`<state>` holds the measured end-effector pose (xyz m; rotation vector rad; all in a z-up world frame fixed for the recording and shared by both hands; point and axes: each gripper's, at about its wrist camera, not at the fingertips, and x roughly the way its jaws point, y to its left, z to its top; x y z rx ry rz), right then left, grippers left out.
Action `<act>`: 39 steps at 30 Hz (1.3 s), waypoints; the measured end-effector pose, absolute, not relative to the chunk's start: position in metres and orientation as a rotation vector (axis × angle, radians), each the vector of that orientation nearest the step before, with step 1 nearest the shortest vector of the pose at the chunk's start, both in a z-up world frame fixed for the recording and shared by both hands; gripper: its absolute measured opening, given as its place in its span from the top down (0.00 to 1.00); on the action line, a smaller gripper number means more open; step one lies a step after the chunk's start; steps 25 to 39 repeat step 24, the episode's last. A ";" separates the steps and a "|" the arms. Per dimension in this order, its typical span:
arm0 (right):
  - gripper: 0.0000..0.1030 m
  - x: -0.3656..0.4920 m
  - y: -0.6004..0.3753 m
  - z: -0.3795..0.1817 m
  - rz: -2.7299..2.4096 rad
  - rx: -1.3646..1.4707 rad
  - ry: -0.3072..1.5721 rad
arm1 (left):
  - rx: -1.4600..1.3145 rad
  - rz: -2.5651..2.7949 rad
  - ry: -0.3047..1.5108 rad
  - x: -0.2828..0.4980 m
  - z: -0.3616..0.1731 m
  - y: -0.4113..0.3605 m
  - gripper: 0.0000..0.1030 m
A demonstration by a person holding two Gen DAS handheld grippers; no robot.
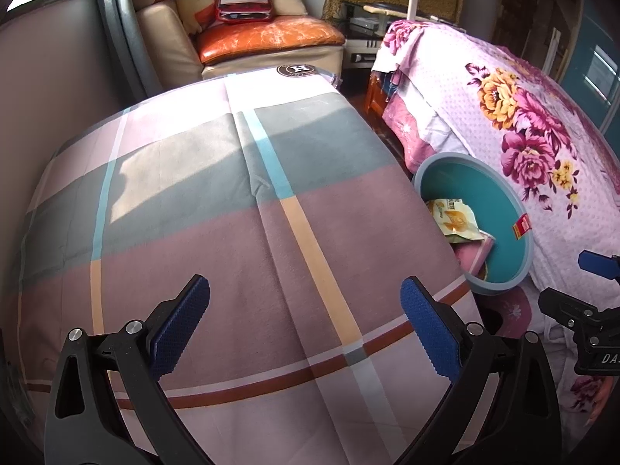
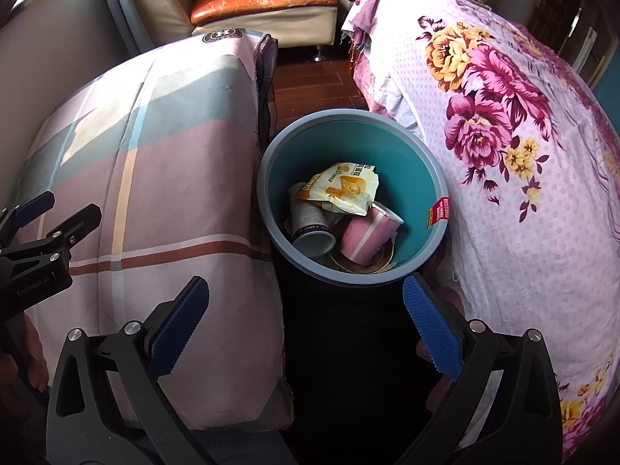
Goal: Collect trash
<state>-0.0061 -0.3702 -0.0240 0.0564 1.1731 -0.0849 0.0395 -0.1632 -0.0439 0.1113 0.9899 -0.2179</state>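
A teal bin with a grey rim (image 2: 350,120) stands on the floor between two beds. Inside lie a yellow snack wrapper (image 2: 341,188), a grey paper cup (image 2: 312,226), a pink paper cup (image 2: 366,236) and a woven brown piece under them. In the left wrist view the bin (image 1: 500,193) shows at the right with the wrapper (image 1: 455,219) in it. My left gripper (image 1: 304,325) is open and empty above the plaid bed. My right gripper (image 2: 306,323) is open and empty just in front of the bin, above its near rim.
A plaid-covered bed (image 1: 232,213) lies left of the bin and a floral pink bed (image 2: 503,135) lies right. A sofa with an orange cushion (image 1: 267,35) stands at the back. Wooden floor (image 2: 314,81) shows beyond the bin. The other gripper appears at each view's edge.
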 end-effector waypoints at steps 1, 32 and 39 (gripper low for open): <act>0.07 -0.006 -0.370 -0.024 -0.085 0.057 1.172 | 0.112 -0.218 0.989 0.039 -0.044 -0.163 0.04; 0.07 -0.009 -0.369 -0.015 -0.094 0.036 1.161 | 0.095 -0.202 0.994 0.033 -0.040 -0.166 0.04; 0.07 -0.009 -0.369 -0.015 -0.094 0.036 1.161 | 0.095 -0.202 0.994 0.033 -0.040 -0.166 0.04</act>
